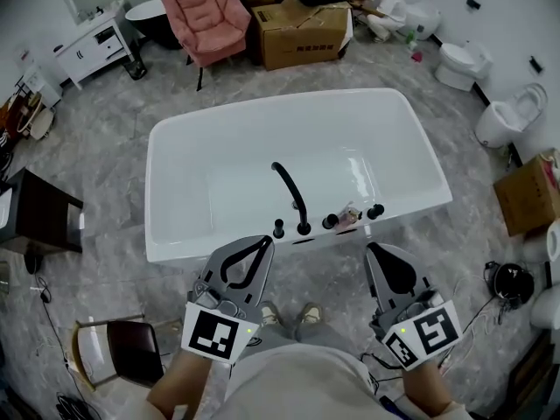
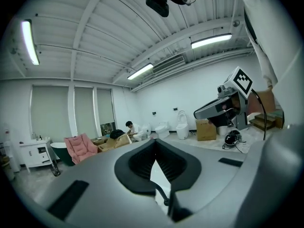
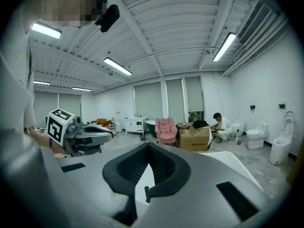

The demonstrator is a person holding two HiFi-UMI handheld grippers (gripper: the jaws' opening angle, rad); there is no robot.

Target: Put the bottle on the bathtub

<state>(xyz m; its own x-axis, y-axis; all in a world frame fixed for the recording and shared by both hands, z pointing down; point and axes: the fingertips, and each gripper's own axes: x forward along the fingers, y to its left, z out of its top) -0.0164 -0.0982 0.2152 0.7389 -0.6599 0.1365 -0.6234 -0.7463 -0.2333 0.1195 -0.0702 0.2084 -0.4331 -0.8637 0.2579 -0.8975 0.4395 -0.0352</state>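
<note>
— Grey stone floor (image 1: 105, 156) all round. What fills the middle of the head view?
— White tub (image 1: 175, 160), with a black faucet (image 1: 291, 195) on its near rim.
— And the bottle?
— The bottle (image 1: 349, 215) sits on that near rim, the surface that carries it. It is just right of the faucet, between two black knobs (image 1: 374, 211). It is small and pale pink, and I can't tell whether it stands or lies.
— Left gripper?
— The left gripper (image 1: 264, 242) is at lower left of the frame, short of the tub. Its jaws are closed tip to tip, with nothing held and nothing touched. Its own view shows the tips meeting and only a thin slit below them, white tub showing through.
— Right gripper?
— The right gripper (image 1: 376, 248) is at lower right and reads the same: jaws together, empty, well apart from the bottle.
— Anything cut off?
— The person's arms run out at the bottom edge, and shoes (image 1: 289, 315) peek out between the grippers. Toilets (image 1: 459, 64) at the right edge are partly cropped. At the top, past a pink chair (image 1: 208, 16) and a box (image 1: 302, 35), a person (image 1: 382, 3) crouches, too small for detail.
</note>
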